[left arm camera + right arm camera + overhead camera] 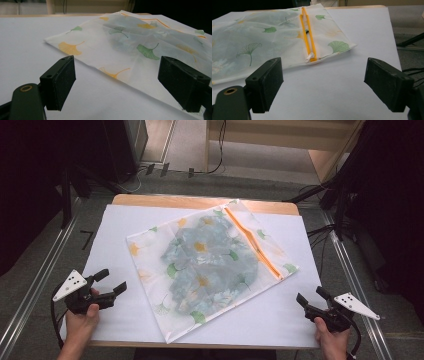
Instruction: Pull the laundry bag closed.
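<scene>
On the white-covered table (125, 220), seen from the high view, a sheer mesh laundry bag (150, 250) printed with ginkgo leaves lay flat and skewed near the middle, a blue-grey flowered garment (210, 265) folded inside it and an orange zipper (252, 245) running along its far right edge. The left gripper (111, 282) and the right gripper (311, 301) rested at the near corners, each in a hand, well apart from the bag, probably parked wide so the bag stayed in plain sight. Along the left gripper view, the jaws stood spread with nothing between them, aimed at the bag's near left edge, where the thin fabric lay flush to the sheet and offered little to pinch. Along the right gripper view, the jaws were likewise released and empty, pointed toward the zipper's near end, where a small white pull (309, 57) sat; the zipper looked partly open higher up, though the gap was too narrow to be sure. That pull seemed the natural first target.
</scene>
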Tool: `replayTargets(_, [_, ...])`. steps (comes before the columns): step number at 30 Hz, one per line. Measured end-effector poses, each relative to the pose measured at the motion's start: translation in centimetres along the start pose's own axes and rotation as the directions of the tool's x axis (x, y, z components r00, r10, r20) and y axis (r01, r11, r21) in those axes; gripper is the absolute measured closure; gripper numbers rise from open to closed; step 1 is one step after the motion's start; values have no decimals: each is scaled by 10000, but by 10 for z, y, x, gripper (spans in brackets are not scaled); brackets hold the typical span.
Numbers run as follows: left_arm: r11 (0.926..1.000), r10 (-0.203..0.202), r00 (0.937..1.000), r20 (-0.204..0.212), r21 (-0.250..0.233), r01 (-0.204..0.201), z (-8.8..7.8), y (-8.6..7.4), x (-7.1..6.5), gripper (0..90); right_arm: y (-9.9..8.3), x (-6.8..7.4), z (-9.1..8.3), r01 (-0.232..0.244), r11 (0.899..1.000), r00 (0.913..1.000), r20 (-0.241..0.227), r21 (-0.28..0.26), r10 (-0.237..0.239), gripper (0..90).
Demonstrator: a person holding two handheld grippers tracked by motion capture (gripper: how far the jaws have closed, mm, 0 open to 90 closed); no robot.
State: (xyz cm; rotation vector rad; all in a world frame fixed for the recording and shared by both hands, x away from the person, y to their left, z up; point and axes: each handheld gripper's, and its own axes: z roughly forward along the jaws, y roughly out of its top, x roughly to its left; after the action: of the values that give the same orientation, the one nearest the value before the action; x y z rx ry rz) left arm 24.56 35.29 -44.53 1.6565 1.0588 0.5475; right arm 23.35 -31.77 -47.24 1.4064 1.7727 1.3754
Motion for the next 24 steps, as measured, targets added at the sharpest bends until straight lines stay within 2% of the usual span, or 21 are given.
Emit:
replayTargets(3, [9998,-172,9997,-183,-31,171,1,1,1,165,0,0,0,34,10000,10000,1,-4,-34,155])
replayTargets(14, [9999,100,9998,-160,133,-98,-1,0,-10,177,1,4,2,296,9995,9995,98,100,-297,156])
replayTargets(17, [9997,115,9994,-315,214,-108,2,-1,-11,209,1,4,3,288,9995,9995,113,143,-290,163])
replayTargets(24, [9998,51,9993,-360,211,-44,1,-1,-13,234,2,6,6,392,9992,9989,241,50,-393,204])
